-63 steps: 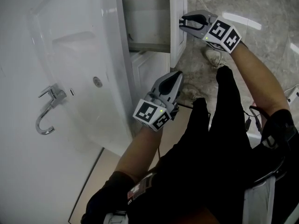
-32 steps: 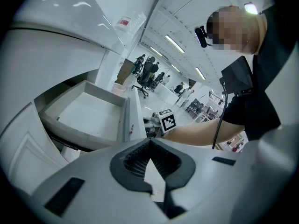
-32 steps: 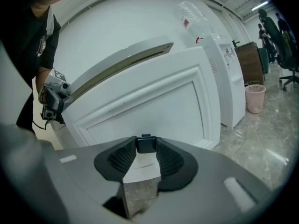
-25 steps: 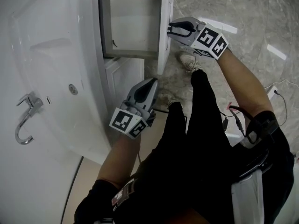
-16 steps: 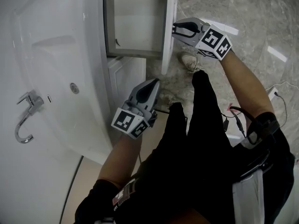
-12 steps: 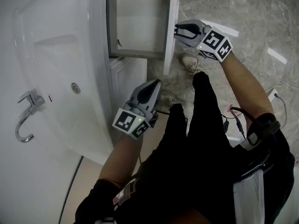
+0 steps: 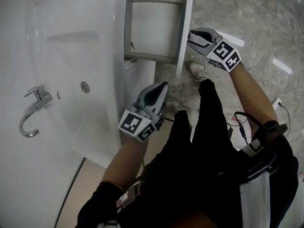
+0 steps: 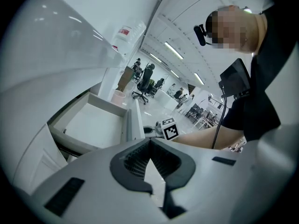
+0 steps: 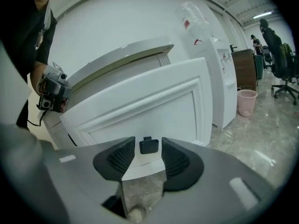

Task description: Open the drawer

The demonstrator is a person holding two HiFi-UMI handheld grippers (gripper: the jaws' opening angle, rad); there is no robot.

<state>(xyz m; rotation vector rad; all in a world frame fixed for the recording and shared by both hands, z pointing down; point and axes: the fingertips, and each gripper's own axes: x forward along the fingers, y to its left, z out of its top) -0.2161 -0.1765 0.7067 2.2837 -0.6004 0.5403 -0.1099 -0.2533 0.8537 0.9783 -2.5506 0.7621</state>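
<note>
Plainly, the chrome tap (image 7: 33,112) stood at the far left on the white washbasin (image 7: 71,42), with the round drain (image 7: 85,86) in the bowl just to its right. Below the basin's front edge sat a white cabinet door (image 7: 141,75).

Next came the left gripper (image 7: 164,86), held low in front of that cabinet, apart from it, and pointing towards the drawer. Its jaws were closed, tips meeting, with nothing caught between them. Its marker cube (image 7: 137,125) sat at the wrist end, above the person's bare forearm.

The drawer (image 7: 154,30) stood well out of the cabinet under the basin, its pale inner floor in full sight from above. Its white panelled front (image 7: 184,37) faced away from the basin, towards the right gripper (image 7: 191,38).

That gripper was held close against the outside of the drawer front. Its jaws had just been opening and stood wide, one on each side of the small black knob (image 9: 148,146) on the front. A gap showed on either side of the knob, so the pads were not pressing on it.

Below the drawer front a light shoe (image 7: 196,70) rested on the grey marbled floor (image 7: 247,13), and the person's black trousers (image 7: 199,141) filled the lower right.
</note>
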